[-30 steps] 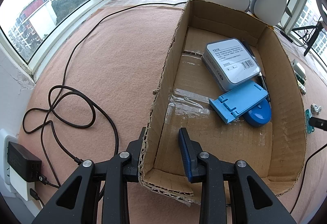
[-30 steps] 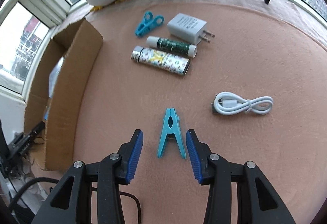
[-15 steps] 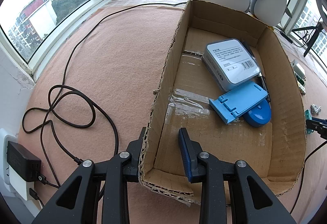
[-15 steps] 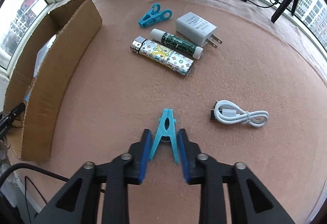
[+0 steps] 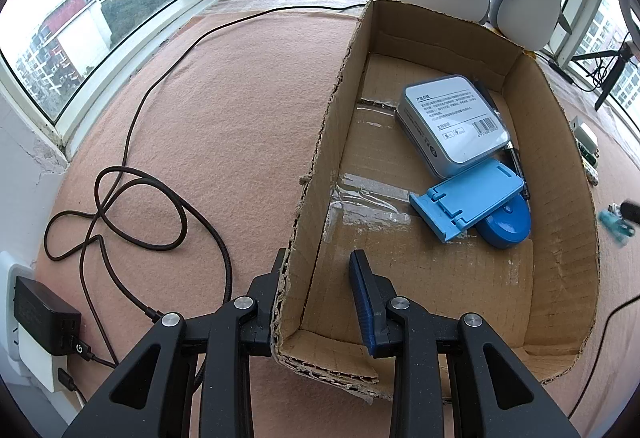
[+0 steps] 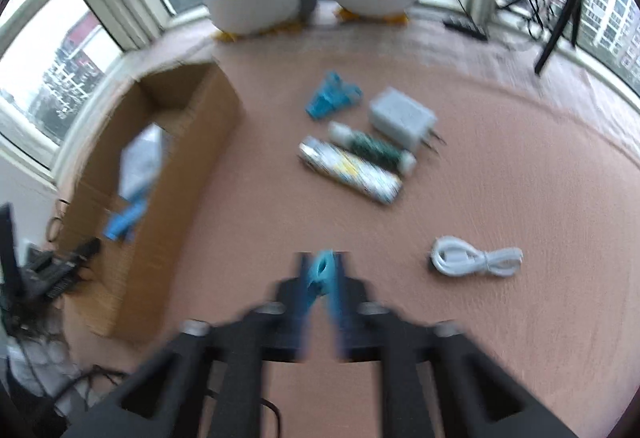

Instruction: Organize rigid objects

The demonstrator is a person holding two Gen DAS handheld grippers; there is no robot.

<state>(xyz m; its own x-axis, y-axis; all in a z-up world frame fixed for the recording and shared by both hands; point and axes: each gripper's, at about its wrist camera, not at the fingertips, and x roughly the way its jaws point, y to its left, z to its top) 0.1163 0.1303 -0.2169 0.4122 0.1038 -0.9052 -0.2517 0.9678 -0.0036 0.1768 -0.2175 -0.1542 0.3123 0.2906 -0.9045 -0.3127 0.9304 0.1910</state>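
Between the right gripper (image 6: 322, 280) fingers, closed on it, sits the teal clothespin (image 6: 320, 274).

Both views are lit by soft, overcast daylight admitted through the windows (image 5: 100, 22) that ring the scene. Only faint, diffuse shadows are cast, chiefly inside the cardboard box (image 5: 556, 174). Mild glare is seen on the clear tape (image 5: 360, 198) on the box floor, and the sky is blown out to white. Strong fisheye distortion is present: straight window frames are bowed and the corners are cut off by a dark circular vignette. The left wrist view is rendered sharply throughout. The right wrist view is smeared by heavy motion blur, worst at the right gripper (image 6: 322, 286) and the clothespin (image 6: 320, 276), whose edges are doubled.
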